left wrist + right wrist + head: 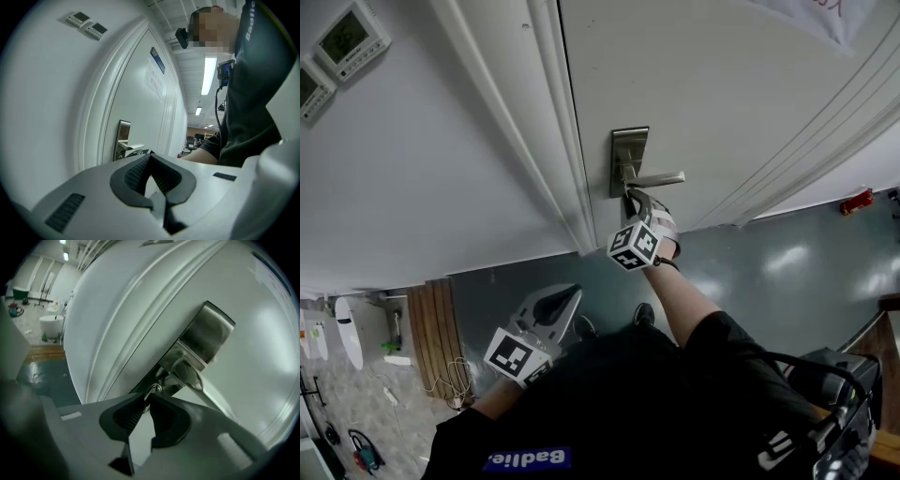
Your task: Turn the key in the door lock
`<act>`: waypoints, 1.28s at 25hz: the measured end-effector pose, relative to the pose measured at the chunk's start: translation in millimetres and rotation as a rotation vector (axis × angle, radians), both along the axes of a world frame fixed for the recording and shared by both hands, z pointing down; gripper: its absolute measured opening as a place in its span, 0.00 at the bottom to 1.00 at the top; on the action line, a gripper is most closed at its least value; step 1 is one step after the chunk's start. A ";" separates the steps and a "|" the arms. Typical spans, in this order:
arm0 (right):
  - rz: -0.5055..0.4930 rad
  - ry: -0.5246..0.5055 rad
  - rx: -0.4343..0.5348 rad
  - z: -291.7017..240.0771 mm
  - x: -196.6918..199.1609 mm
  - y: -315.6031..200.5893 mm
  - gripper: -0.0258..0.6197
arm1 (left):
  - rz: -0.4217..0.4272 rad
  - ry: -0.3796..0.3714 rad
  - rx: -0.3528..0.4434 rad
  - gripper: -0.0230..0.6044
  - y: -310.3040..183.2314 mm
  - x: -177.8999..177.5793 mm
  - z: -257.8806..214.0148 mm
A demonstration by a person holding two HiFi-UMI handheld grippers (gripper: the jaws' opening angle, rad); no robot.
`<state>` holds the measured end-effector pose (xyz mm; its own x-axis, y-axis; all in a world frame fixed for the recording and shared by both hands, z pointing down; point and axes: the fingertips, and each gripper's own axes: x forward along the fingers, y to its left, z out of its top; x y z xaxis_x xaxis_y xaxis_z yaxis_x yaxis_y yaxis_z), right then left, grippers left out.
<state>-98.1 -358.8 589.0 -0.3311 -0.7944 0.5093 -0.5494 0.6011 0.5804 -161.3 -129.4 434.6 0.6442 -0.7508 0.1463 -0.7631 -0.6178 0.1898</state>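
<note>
— Fingers on the left gripper (150, 156)?
— Closed on nothing, held short of the door (722, 84).
— And the right gripper (146, 400)?
— I have its fingers pinched on the key (154, 389): small, silvery, with a round hole in its head. It sits in the steel plate (208, 333), just beneath the lever handle (187, 373).

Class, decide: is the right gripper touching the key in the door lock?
Touching. The right gripper view shows the right gripper closed on the head of the key, with no gap between them.
</note>
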 end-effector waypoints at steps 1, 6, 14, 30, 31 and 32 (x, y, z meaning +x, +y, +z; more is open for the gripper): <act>-0.013 0.040 0.024 0.4 -0.3 0.4 0.10 | 0.004 0.004 -0.009 0.03 1.4 -0.4 1.1; -0.057 0.223 0.133 3.2 -2.1 1.9 0.10 | 0.001 0.017 -0.020 0.03 3.9 -6.2 5.3; -0.128 0.521 0.269 11.1 -2.1 2.6 0.09 | -0.003 0.030 0.009 0.03 5.5 -17.0 6.2; -0.016 0.124 0.089 -28.6 8.9 47.5 0.17 | 0.079 0.111 -0.023 0.03 27.6 -26.9 10.4; -0.011 0.085 0.074 -33.0 12.4 57.0 0.17 | 0.079 0.113 -0.014 0.03 28.3 -22.7 8.2; -0.009 0.058 0.062 -36.6 16.3 65.9 0.17 | 0.082 0.113 -0.007 0.03 29.3 -17.5 6.2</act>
<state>-81.8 -292.8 552.4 -0.3097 -0.8219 0.4780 -0.5083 0.5680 0.6473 -178.8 -100.1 440.8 0.7157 -0.6944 0.0742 -0.6839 -0.6754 0.2759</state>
